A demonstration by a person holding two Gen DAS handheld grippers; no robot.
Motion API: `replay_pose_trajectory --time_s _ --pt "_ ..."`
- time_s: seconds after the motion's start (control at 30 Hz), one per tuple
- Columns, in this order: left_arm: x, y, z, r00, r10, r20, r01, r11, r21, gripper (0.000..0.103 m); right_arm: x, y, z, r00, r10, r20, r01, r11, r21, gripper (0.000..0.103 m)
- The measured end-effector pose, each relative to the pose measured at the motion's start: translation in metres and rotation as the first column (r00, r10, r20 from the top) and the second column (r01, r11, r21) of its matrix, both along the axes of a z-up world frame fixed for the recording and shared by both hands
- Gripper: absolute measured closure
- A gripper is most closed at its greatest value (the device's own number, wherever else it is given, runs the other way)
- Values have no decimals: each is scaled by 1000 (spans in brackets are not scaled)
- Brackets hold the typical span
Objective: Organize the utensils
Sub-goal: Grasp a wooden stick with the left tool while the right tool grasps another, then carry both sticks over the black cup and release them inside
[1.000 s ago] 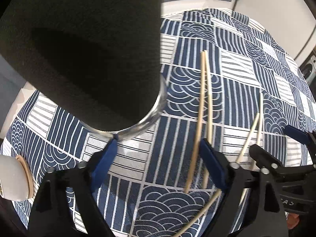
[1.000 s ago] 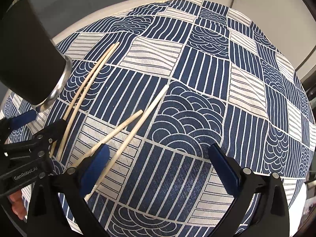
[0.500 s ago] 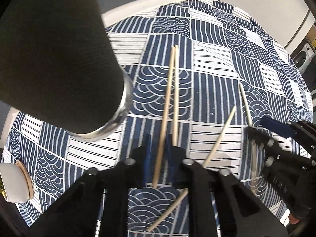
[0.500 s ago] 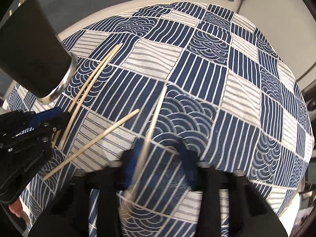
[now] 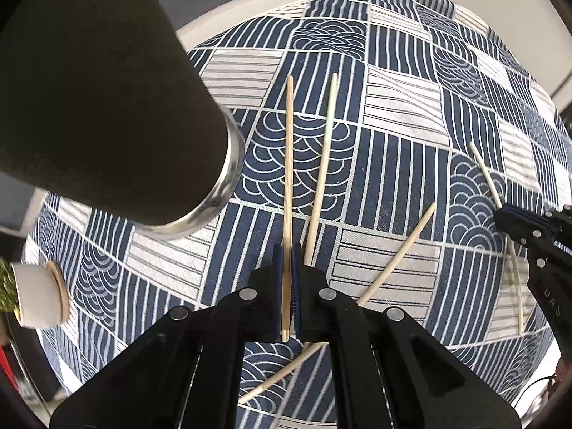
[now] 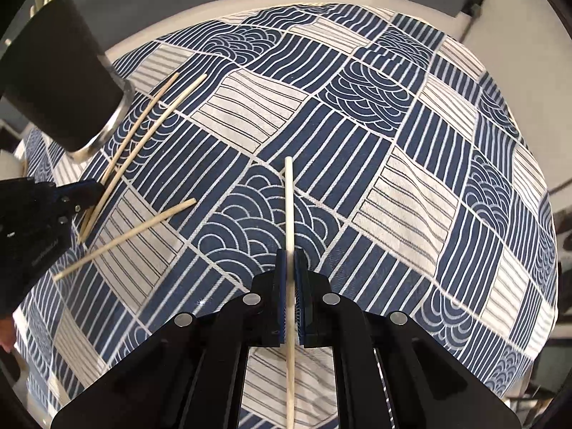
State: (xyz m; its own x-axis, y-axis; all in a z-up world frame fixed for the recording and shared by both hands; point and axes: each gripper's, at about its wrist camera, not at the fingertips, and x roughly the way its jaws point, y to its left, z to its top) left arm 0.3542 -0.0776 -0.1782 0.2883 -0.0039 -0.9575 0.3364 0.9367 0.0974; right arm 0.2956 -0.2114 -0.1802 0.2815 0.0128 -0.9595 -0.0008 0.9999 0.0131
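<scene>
Both sets of jaws stood wide a second ago and have closed since, each now clamped on one chopstick.

From the left wrist, I count four chopsticks. My left gripper (image 5: pixel 287 261) pinches a tan chopstick (image 5: pixel 288 164) between its blue pads; the stick runs up the frame, its far tip over the patterned cloth (image 5: pixel 404 132). Just to its right lies a pale chopstick (image 5: pixel 321 164), which before lay close against the tan one and now angles away from it. A third chopstick (image 5: pixel 397 254) lies slantwise on the cloth, passing behind my gripper's right finger. The fourth (image 5: pixel 486 175) is at the right edge, held in my right gripper (image 5: pixel 514 221), of which I see only the side. One dark cylindrical holder (image 5: pixel 107 89) with a metal rim fills the upper left; it took up more of the frame earlier. One small white pot (image 5: pixel 37 295) sits at the left edge.

From the right wrist, I again count four. My right gripper (image 6: pixel 292 264) is shut on a white chopstick (image 6: pixel 289 200), which passes straight between the pads; earlier it lay slanted on the cloth (image 6: pixel 393 164) beside my left finger. Two chopsticks (image 6: pixel 143 143) lie side by side near the holder (image 6: pixel 60 75), one of them in my left gripper (image 6: pixel 85 193). A single chopstick (image 6: pixel 125 237) lies apart below them.
</scene>
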Motion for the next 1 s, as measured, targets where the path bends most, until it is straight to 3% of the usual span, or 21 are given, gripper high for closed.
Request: replay_pose_trajectory --time_s 0.1,0.43,0.63,1.0 --pt "-5 11 1 998 67 -17 -67 997 -29 98 3 -6 1 1000 28 -6 -28 999 27 98" --pt "-48 36 13 979 202 -14 -202 978 -44 98 9 -32 13 992 126 18 -125 992 -13 98" --pt "-82 62 35 954 301 2 -301 952 -52 98 9 -36 37 981 181 70 -180 983 -24 98" --pt "-119 110 86 913 401 75 -398 916 -57 98 19 -16 91 954 232 190 -252 964 87 98"
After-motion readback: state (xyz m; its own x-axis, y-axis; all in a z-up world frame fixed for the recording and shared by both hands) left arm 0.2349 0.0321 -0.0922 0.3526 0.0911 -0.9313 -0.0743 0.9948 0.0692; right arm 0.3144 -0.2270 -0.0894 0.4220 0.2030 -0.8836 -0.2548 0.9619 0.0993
